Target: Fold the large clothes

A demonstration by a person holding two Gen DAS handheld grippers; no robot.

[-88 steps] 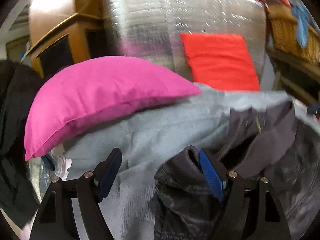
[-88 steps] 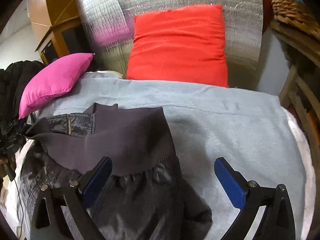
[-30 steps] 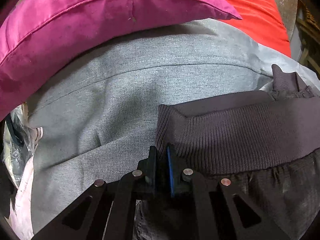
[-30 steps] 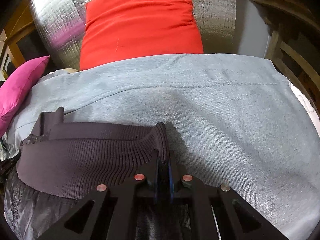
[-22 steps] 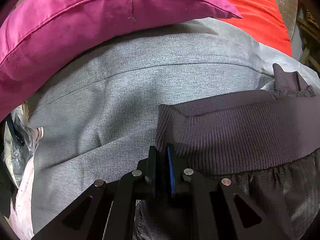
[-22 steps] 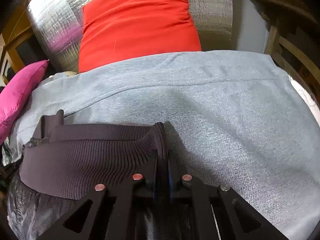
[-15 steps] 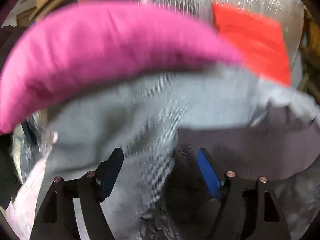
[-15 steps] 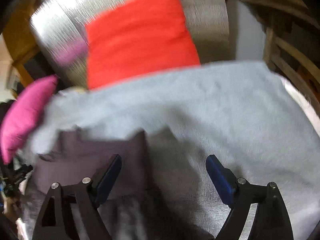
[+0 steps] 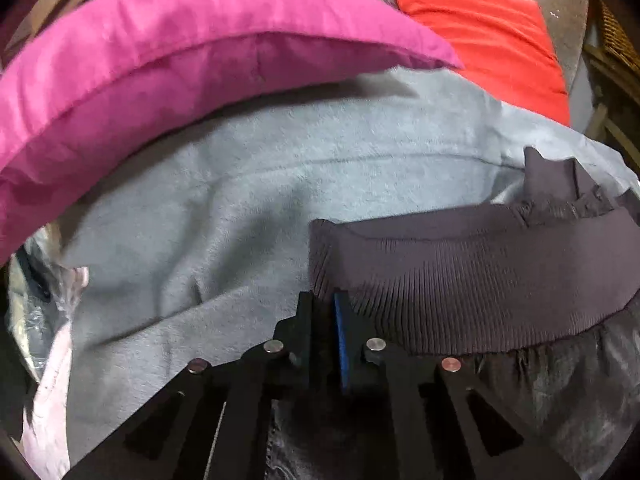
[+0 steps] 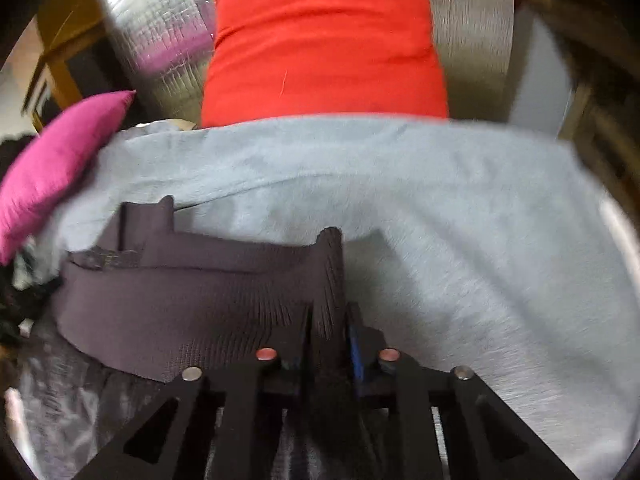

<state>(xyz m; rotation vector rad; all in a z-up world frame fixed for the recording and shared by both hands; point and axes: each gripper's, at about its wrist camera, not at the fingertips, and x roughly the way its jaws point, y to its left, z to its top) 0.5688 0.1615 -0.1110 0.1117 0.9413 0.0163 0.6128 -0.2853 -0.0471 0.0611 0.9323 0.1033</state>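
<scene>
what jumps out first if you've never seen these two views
A big magenta pillow arcs across the upper left of the left wrist view, while a red pillow leans on silver foil quilting behind. Below, on a grey blanket, both grippers pinch the dark jacket's ribbed hem.

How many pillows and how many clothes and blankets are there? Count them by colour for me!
Pink pillow: 1
Red pillow: 1
Dark jacket, pinched at its ribbed hem by the left gripper and the right gripper: 1
Grey blanket under it: 1
Total: 4
</scene>
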